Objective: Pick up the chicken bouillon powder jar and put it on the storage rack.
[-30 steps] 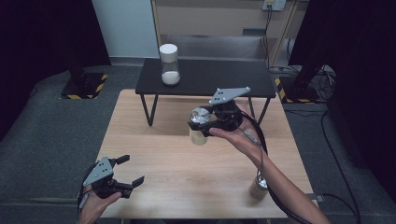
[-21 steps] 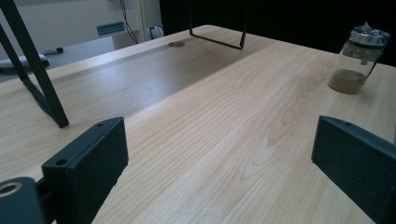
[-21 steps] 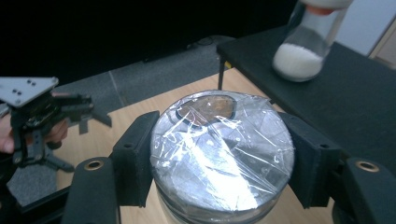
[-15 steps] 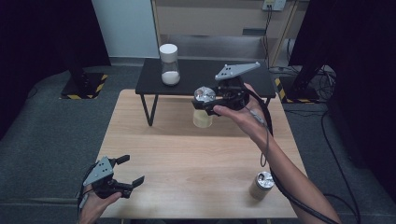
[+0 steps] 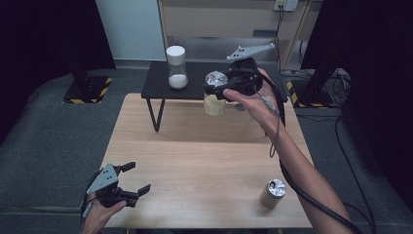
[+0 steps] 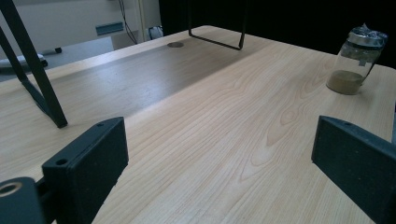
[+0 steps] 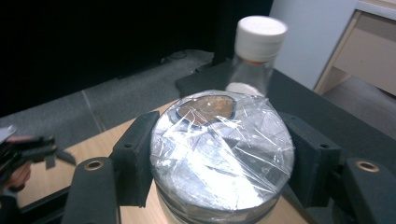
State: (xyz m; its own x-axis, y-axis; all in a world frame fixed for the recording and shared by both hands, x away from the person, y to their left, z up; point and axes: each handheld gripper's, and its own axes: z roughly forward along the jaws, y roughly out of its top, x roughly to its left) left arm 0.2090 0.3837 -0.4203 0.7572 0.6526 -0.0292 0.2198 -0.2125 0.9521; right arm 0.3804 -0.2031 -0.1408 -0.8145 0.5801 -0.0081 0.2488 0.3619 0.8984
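1. The right tool [image 5: 220,90] pinches a wrapped jar [image 5: 215,97] of pale powder just under its lid, aloft at the front edge of the black shelf [image 5: 156,80].
2. Judgement: it looks bound for the shelf, beside the white-capped jar [image 5: 176,67]. Keep it upright, clear the edge fully before moving inward, and leave a gap from that jar.
3. The left tool [image 5: 127,184] rests spread and empty, well in front of the shelf, at the tabletop [image 5: 204,161] near edge.
4. Since the earlier frames, the right tool has lifted the jar up and toward the shelf; the left tool has stayed put.
5. A second wrapped jar [image 5: 272,193] stands far from the shelf, unmoved.
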